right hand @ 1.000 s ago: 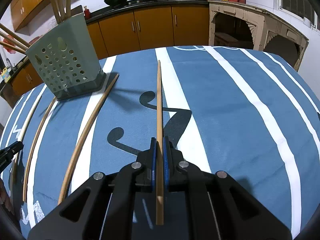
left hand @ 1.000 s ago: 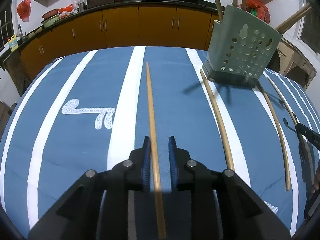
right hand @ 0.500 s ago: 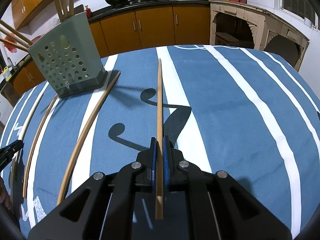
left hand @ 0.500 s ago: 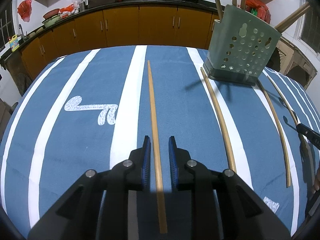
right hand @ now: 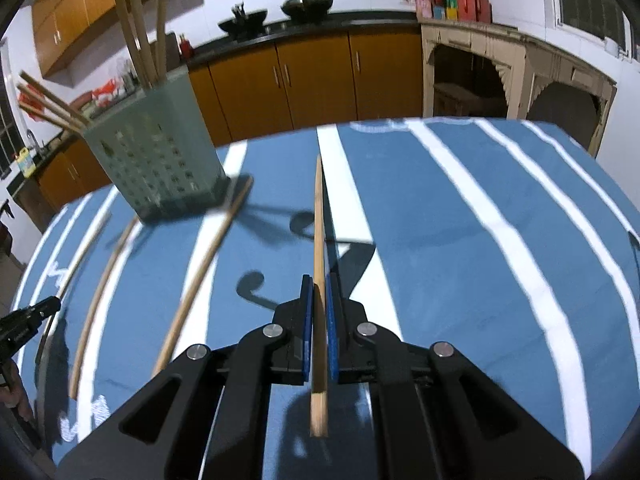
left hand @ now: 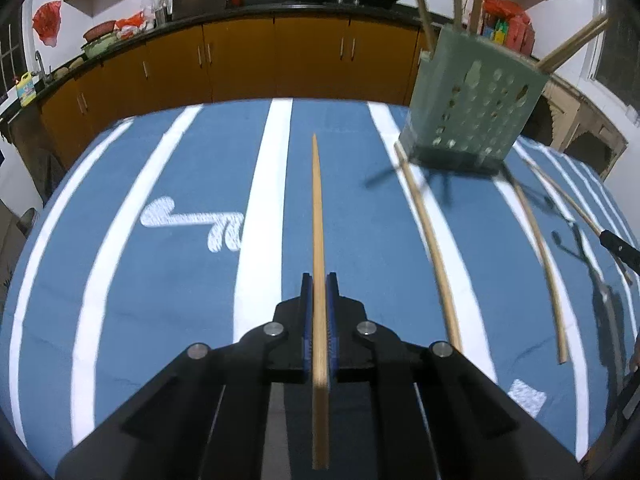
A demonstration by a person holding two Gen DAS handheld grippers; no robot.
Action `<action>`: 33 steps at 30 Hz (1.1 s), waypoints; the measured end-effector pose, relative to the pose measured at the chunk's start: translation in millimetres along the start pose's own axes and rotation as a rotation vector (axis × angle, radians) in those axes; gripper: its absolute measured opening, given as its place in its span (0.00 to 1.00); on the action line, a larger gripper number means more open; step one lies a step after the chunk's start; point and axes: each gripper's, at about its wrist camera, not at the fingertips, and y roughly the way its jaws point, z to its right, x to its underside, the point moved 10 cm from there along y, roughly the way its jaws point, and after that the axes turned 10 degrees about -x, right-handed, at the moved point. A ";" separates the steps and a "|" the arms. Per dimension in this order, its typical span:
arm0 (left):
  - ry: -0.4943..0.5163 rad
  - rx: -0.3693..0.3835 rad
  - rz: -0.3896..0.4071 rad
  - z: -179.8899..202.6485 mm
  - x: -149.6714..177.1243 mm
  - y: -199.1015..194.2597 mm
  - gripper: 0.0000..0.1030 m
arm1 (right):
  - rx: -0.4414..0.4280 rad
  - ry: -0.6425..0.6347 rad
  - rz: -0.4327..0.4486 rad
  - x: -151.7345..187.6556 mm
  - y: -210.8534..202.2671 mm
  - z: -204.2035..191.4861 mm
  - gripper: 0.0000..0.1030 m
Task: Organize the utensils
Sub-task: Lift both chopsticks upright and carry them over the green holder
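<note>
**stickwatcher:** Since both tongs are clamped right now, here's what bugs me. The left tongs [left hand: 319, 280] have only just closed on a chopstick [left hand: 318, 216], and the grip sits close to its blunt end, so most of the stick pokes out ahead of the pads. The right tongs [right hand: 319, 282] pinch their own chopstick [right hand: 318, 232] the same way, with a short stub hanging out the back. A long lever on a tiny pinch can swivel or slip the second a tip bumps something.

**drawer_goblin:** Yeah, and look what's past them. Three loose chopsticks lie on the blue striped tabletop [left hand: 180, 280] between the two tongs; the nearest one [right hand: 200, 276] runs up until its far end is just beside the holder [right hand: 156, 160]. Swing a held stick low and I'd bet you sweep those off line.

**stickwatcher:** The green perforated holder worries me most. It already has sticks leaning out at odd angles, so a new tip could catch on one of those or on the rim rather than drop in. Hard to tell how heavy it is; a sideways poke might shove it or tip it.

**drawer_goblin:** Plus both tongs would be heading to the same opening. Go one at a time or they'll cross.
</note>
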 end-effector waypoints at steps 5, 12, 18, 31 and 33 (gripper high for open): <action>-0.020 0.028 0.085 -3.4 -20.6 -30.4 0.07 | -0.019 -0.003 0.071 -17.2 -19.3 -4.0 0.07; -0.077 0.076 0.199 -9.8 -49.7 -66.3 0.07 | -0.039 0.006 0.132 -34.1 -32.5 -6.6 0.07; -0.108 0.090 0.247 -11.1 -62.9 -81.9 0.07 | -0.059 0.015 0.182 -45.2 -43.2 -8.0 0.07; -0.113 0.107 0.268 -8.7 -71.4 -90.9 0.07 | -0.083 0.015 0.218 -56.7 -52.6 -11.3 0.07; -0.104 0.110 0.289 -8.2 -75.9 -98.7 0.07 | -0.105 -0.005 0.252 -67.1 -62.9 -19.6 0.07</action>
